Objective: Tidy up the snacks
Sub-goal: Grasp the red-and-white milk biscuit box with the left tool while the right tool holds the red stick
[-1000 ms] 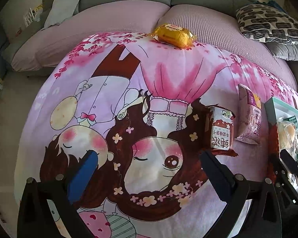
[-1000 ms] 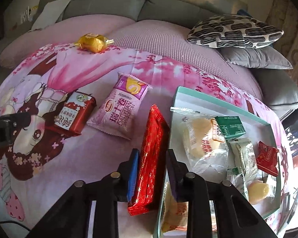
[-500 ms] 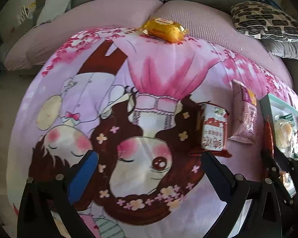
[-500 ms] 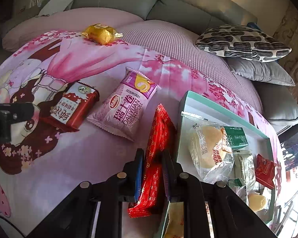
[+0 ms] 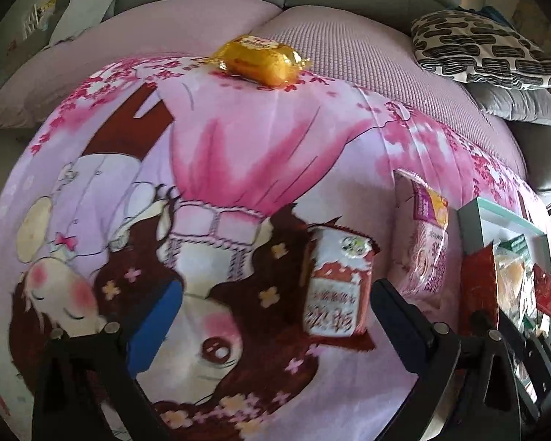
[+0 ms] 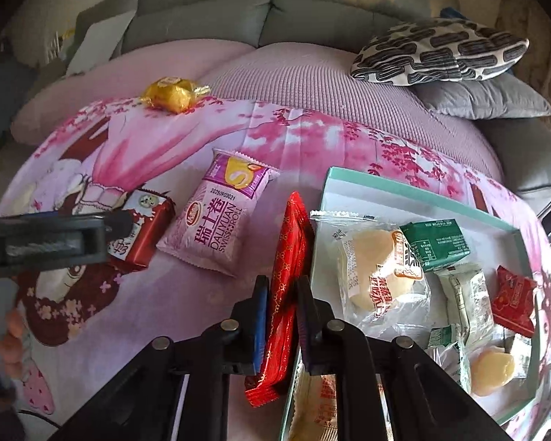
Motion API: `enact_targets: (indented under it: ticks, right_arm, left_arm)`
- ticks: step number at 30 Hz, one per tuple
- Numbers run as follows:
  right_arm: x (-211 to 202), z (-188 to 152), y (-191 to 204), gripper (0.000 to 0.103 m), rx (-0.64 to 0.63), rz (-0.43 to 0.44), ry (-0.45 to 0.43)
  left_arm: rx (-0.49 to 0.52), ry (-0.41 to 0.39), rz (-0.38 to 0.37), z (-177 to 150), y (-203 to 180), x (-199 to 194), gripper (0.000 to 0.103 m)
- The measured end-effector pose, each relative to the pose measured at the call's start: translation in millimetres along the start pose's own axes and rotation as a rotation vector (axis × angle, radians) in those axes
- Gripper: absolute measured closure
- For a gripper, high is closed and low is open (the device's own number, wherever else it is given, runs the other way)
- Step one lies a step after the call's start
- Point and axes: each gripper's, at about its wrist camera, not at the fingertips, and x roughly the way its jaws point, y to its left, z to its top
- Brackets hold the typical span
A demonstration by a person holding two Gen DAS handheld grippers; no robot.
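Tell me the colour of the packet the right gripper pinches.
Red with small gold print; right wrist view.

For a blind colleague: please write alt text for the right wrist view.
The right claw is shut on a long red snack packet beside a teal-rimmed tray of wrapped snacks, on a pink cartoon blanket.

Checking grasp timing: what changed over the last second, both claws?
The right claw has just closed its jaws onto the long red foil snack packet, now pinched beside the teal-rimmed tray. The left claw, jaws wide and just narrowing slightly with nothing between them, moved toward the red-and-white snack box. The yellow wrapped cake, the pink Swiss roll bag and the tray's contents stayed put.
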Motion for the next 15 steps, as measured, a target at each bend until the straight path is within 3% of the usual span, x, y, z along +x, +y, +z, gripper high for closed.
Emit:
enact_targets:
  ticks: [2,4,10,15]
  right_arm:
    - [-0.5,-0.4,-2.1,0.087,0.009,0.014,-0.001]
    - [-0.9,-0.7,-4.0,0.087,0.018,0.026,-0.003]
    - [-1.7,-1.9,-8.8,0.087,0.04,0.051,-0.005]
    - [-1.6,-2.2,-10.4,0.087,0.053,0.064,-0.007]
  left_arm:
    - [-0.003,0.012,-0.026,0.4,-2.8,7.6,0.015]
    - [-0.007,0.01,-0.052,0.0,-5.6,9.7,0.017]
    - [0.053,0.026,-0.006,-3.9,-21.0,16.4,0.025]
    - [0.024,0.028,-0.012,-3.1,-17.1,15.6,0.047]
